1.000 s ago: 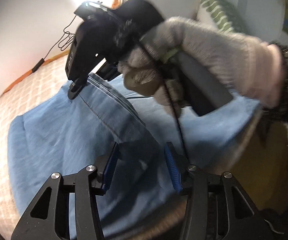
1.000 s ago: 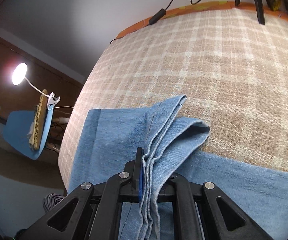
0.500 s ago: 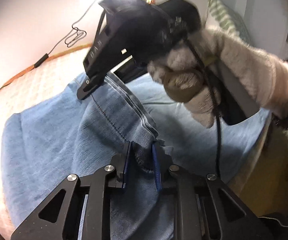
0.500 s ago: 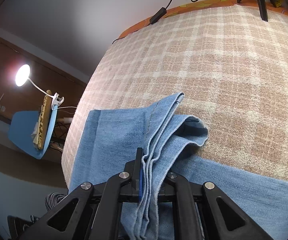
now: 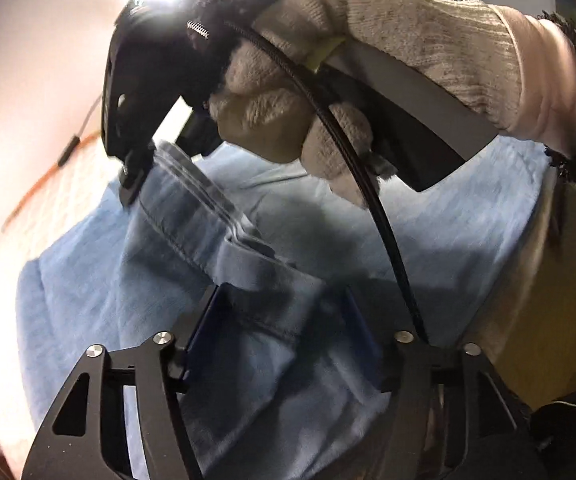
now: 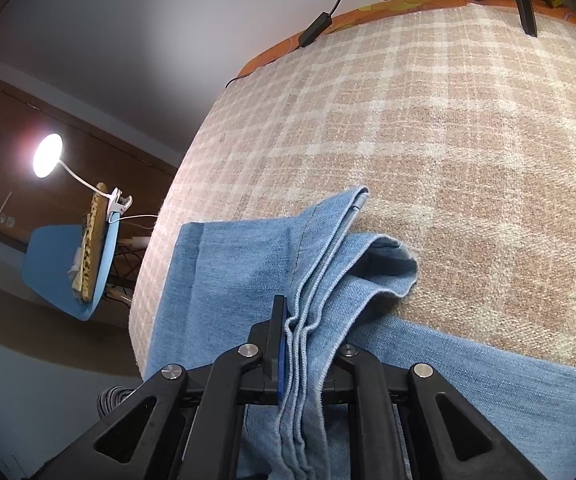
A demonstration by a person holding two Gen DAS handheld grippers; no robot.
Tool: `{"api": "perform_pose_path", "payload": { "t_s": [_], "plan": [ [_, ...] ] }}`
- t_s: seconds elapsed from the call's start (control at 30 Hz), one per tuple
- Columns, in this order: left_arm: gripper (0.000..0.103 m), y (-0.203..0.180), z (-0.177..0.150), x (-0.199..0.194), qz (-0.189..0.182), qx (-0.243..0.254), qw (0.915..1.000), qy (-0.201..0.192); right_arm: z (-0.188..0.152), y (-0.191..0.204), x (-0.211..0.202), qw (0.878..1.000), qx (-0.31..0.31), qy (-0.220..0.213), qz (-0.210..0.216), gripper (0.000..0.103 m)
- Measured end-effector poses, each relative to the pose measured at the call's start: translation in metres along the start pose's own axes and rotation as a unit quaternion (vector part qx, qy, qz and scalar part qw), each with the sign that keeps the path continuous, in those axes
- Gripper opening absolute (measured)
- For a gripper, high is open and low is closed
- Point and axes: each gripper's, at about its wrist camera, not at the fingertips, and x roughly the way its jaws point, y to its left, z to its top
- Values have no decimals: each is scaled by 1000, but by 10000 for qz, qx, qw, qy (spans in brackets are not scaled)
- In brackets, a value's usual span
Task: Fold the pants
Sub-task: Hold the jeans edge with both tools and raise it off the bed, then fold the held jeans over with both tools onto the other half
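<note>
Light blue denim pants (image 5: 87, 304) lie on a beige plaid cloth (image 6: 448, 140). My left gripper (image 5: 283, 332) is open, its blue-padded jaws wide on either side of a raised denim fold (image 5: 263, 280). In the left wrist view the right gripper (image 5: 135, 176), held by a gloved hand (image 5: 288, 128), pinches a seam edge of the pants and lifts it. In the right wrist view my right gripper (image 6: 304, 348) is shut on several stacked denim hem layers (image 6: 328, 264) that rise between its jaws.
A black cable (image 5: 352, 176) hangs from the right gripper across the left wrist view. A black cord with an inline switch (image 6: 316, 28) lies at the cloth's far orange edge. A blue chair (image 6: 71, 264) with a clip lamp (image 6: 47, 156) stands off to the left.
My left gripper, shut on a denim fold half a second ago, has opened wide and the fold sits loose between its jaws. The right gripper keeps its hold on the hem layers.
</note>
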Motion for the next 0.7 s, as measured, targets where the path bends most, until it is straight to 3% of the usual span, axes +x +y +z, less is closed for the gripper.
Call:
{"api": "perform_pose_path", "payload": {
  "t_s": [0.1,0.27,0.37,0.43,0.57,0.7],
  "plan": [
    [57,18,-1,4,-261,-394,9989,-45,0,-3,0,10000,-10,9,39,9],
    [31,33,-4,5,-221,-385,9987,-231,-1,-8,-2,10000,23,-10,84,9],
    [19,51,-8,0,-491,-710,9960,-251,-1,-8,-2,10000,33,-23,65,9],
    [16,60,-7,-2,-784,-1043,9910,-298,-2,-6,-3,10000,0,-42,6,9],
    [16,78,-7,-21,-1396,-1751,9727,-608,-4,4,-6,9996,-124,-141,-219,8],
    [16,83,0,-42,-1563,-1846,9665,-865,-8,20,-12,9983,-279,-290,-414,7]
  ]
}}
